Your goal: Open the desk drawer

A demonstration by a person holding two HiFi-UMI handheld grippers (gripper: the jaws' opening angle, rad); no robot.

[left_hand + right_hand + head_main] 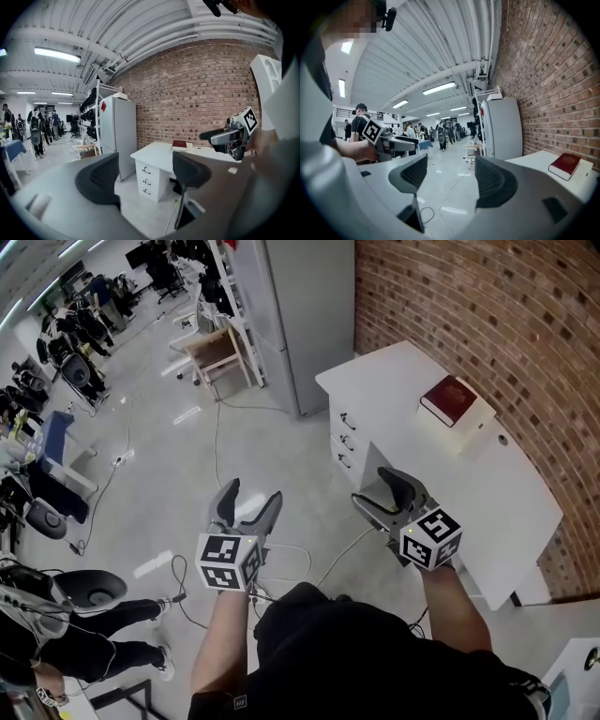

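The three drawers [345,439] of the white rectangular desk [403,381] stand shut, untouched, while the left gripper [251,495] and right gripper [375,488] hover near it, jaws spread wide, empty.

I count one white bench [394,381], three white drawers [352,435] with dark handles, and one dark red hardcover book [449,399]. I also count one tall grey metal cabinet [314,324]. There are two grey tools: the left hand-held gripper [253,491] and the right hand-held gripper [377,488].
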